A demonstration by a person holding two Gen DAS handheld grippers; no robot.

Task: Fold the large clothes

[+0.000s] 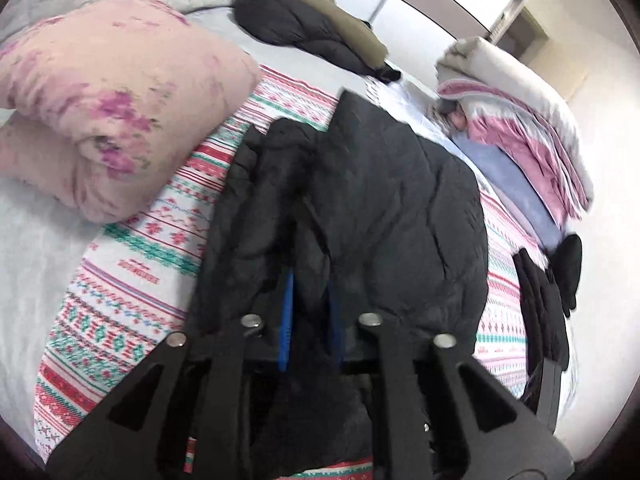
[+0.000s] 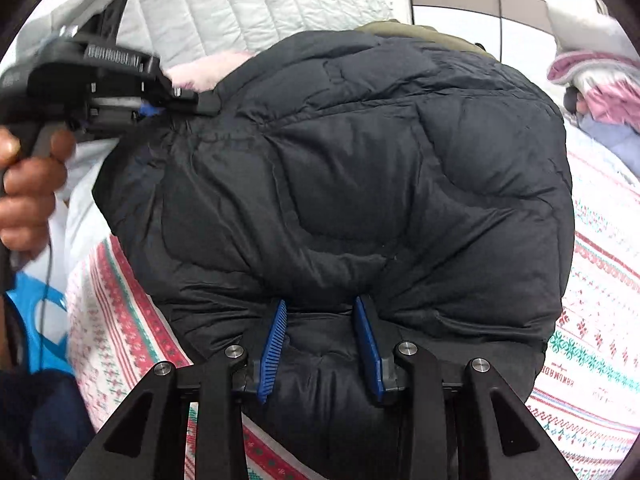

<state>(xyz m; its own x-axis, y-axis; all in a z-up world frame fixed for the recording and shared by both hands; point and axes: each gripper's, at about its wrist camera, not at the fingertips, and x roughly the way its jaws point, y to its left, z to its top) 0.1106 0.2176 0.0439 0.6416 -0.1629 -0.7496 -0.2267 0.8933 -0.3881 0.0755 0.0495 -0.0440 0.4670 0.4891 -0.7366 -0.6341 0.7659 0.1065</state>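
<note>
A large black puffer jacket [image 1: 360,200] lies bunched on a bed with a patterned sheet [image 1: 132,280]. It fills the right wrist view [image 2: 340,180]. My left gripper [image 1: 310,280] is shut on a fold of the jacket, its blue pads pressed into the fabric. It also shows in the right wrist view [image 2: 160,108] at the jacket's far left edge, held by a hand. My right gripper [image 2: 320,312] grips the jacket's near edge, with fabric bulging between its blue pads [image 2: 274,344].
A pink floral pillow [image 1: 100,120] lies at the left. Another dark coat with an olive lining [image 1: 312,28] lies at the back. Folded pink and white bedding [image 1: 520,128] sits at the right. A blue basket [image 2: 36,316] stands beside the bed.
</note>
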